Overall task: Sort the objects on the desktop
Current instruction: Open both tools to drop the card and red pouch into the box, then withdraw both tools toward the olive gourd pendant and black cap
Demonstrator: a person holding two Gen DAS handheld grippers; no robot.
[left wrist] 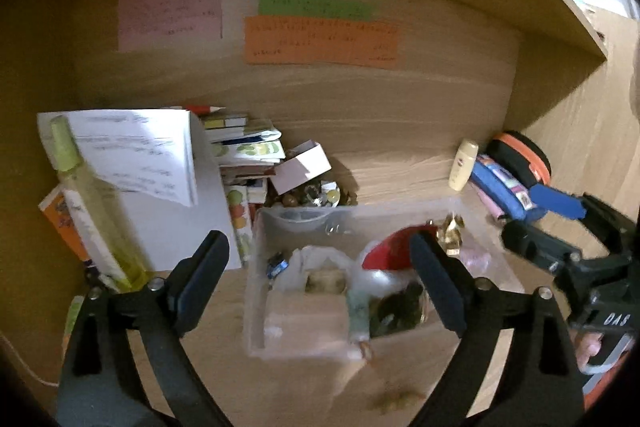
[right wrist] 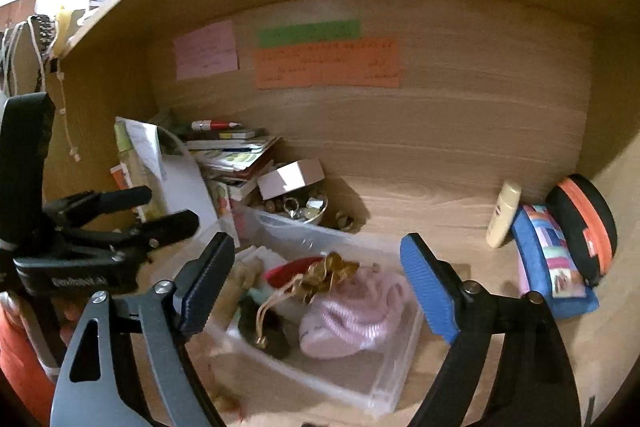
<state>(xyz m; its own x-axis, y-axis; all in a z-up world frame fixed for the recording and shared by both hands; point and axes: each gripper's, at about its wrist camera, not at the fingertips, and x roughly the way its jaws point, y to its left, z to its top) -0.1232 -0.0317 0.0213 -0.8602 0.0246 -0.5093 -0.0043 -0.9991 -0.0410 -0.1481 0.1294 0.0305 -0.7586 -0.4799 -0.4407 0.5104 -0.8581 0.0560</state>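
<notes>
A clear plastic box (left wrist: 256, 311) sits on the wooden desk, also in the right wrist view (right wrist: 384, 383). It holds a pink knitted item (right wrist: 356, 311), a gold ribbon pouch (right wrist: 328, 273), a red object (left wrist: 390, 247) and other small things. My left gripper (left wrist: 320, 283) is open and empty, over the box. My right gripper (right wrist: 316, 285) is open and empty, also over the box; it shows at the right in the left wrist view (left wrist: 544, 227). A cream bottle (right wrist: 503, 213), a blue patterned pouch (right wrist: 554, 259) and a black-orange case (right wrist: 582, 227) lie at the right.
A pile of books and papers (left wrist: 240, 151) stands at the back left with a tall yellow-green bottle (left wrist: 92, 203). A small white box (right wrist: 292, 177) and a bowl of trinkets (right wrist: 304, 207) sit behind the clear box. Coloured notes (left wrist: 320, 39) hang on the back wall.
</notes>
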